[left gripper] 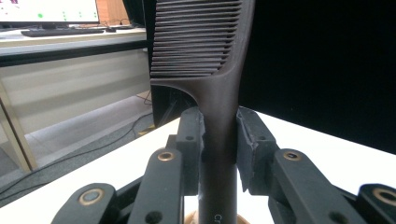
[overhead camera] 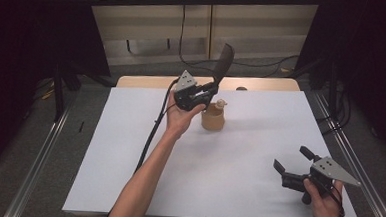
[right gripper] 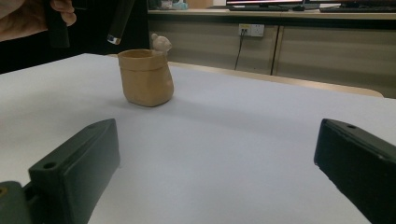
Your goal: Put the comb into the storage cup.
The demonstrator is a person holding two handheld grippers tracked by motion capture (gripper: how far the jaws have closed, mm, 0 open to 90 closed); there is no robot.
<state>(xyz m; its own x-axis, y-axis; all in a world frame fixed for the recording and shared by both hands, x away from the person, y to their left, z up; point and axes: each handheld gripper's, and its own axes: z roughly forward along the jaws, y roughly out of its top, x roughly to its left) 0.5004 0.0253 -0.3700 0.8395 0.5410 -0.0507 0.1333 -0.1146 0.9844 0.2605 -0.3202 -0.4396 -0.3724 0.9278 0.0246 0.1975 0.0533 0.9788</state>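
Observation:
My left gripper (overhead camera: 209, 92) is shut on the handle of a dark comb (overhead camera: 224, 64), whose toothed end points up and away. In the left gripper view both pads clamp the comb (left gripper: 219, 107) just below its teeth. The handle's lower tip (right gripper: 119, 21) hangs just above the mouth of a tan pot (overhead camera: 213, 118) with a small pale figure on its rim. The pot (right gripper: 145, 77) stands upright on the white table. My right gripper (overhead camera: 292, 161) rests open at the near right, jaws wide apart with nothing between them.
The white tabletop (overhead camera: 238, 156) stretches between the pot and the right gripper. A wooden strip (overhead camera: 262, 84) borders its far edge. Metal rails (overhead camera: 38, 155) run along both sides, and black cables (overhead camera: 184, 38) lie on the floor beyond.

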